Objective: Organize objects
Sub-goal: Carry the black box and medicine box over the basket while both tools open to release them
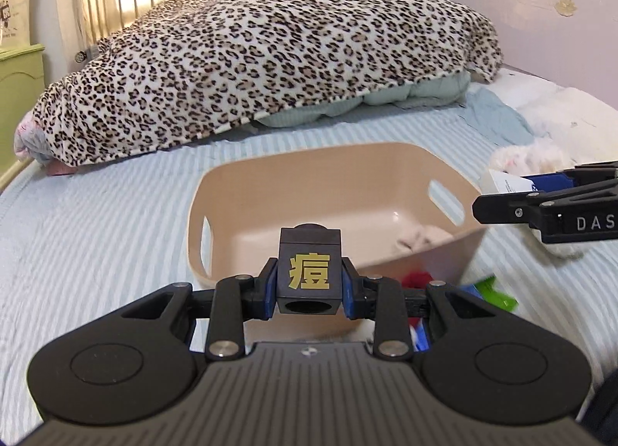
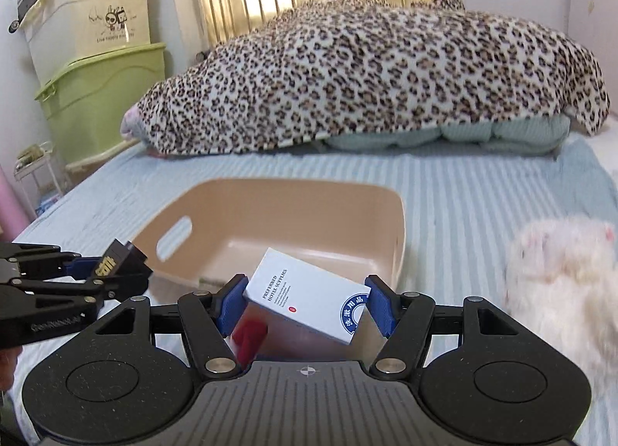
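A beige plastic basket (image 1: 270, 191) with handle slots sits on the striped bed; it also shows in the right wrist view (image 2: 293, 210). My left gripper (image 1: 309, 283) is shut on a small black box with a gold character (image 1: 309, 268), held above the basket's near rim. My right gripper (image 2: 305, 305) is shut on a white hotel-supplies box (image 2: 305, 291), tilted, just before the basket's near wall. The right gripper also shows in the left wrist view (image 1: 498, 198) at the basket's right. A white fluffy item (image 1: 421, 237) lies inside the basket.
A leopard-print blanket (image 1: 270, 71) heaps across the far bed. A white fluffy toy (image 2: 564, 283) lies right of the basket. A red item (image 1: 417, 278) and green item (image 1: 494, 291) lie by the basket's near right corner. Storage bins (image 2: 100, 98) stand at the left.
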Demonstrator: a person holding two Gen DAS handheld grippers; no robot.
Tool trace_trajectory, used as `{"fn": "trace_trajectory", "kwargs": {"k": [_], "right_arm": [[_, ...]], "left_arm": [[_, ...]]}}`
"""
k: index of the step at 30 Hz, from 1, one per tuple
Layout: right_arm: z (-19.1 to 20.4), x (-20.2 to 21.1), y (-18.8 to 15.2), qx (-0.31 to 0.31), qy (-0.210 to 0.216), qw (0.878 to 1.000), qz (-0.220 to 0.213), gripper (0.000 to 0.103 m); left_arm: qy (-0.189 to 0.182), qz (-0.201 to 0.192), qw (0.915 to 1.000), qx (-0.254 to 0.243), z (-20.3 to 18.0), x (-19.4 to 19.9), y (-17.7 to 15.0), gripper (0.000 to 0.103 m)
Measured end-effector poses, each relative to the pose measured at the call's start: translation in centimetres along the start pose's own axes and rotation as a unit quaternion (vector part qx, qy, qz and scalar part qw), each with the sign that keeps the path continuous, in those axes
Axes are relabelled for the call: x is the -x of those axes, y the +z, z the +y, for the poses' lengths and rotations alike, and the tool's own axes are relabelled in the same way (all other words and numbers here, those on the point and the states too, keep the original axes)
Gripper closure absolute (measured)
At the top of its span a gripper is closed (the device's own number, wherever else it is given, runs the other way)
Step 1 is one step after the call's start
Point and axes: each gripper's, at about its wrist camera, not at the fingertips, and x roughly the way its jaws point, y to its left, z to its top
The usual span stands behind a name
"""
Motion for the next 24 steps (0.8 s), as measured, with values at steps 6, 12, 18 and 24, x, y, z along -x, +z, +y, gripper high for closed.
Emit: {"fn": "trace_trajectory", "kwargs": {"k": [6, 12, 18, 24], "right_arm": [[0.3, -2.9, 1.5, 0.008, -0.007, 1.000, -0.003, 0.040], [-0.2, -6.7, 1.8, 0.015, -0.029, 0.999, 0.007, 0.040], [-0.2, -10.1, 1.4, 0.019, -0.052, 0.998, 0.037, 0.040], [-0.4, -11.4, 0.7, 0.019, -0.059, 0.996, 0.061, 0.039]], "left_arm": [[0.031, 0.000, 0.9995, 0.002, -0.2, -3.2, 1.9, 0.069], [0.066, 0.026, 0.9974, 0.012, 0.2, -7.3, 2.8, 0.069], [0.078, 0.060, 0.9951, 0.016, 0.3, -10.6, 2.7, 0.069], [0.082, 0.080, 0.9933, 0.013, 0.1, -11.6, 2.4, 0.068]]}}
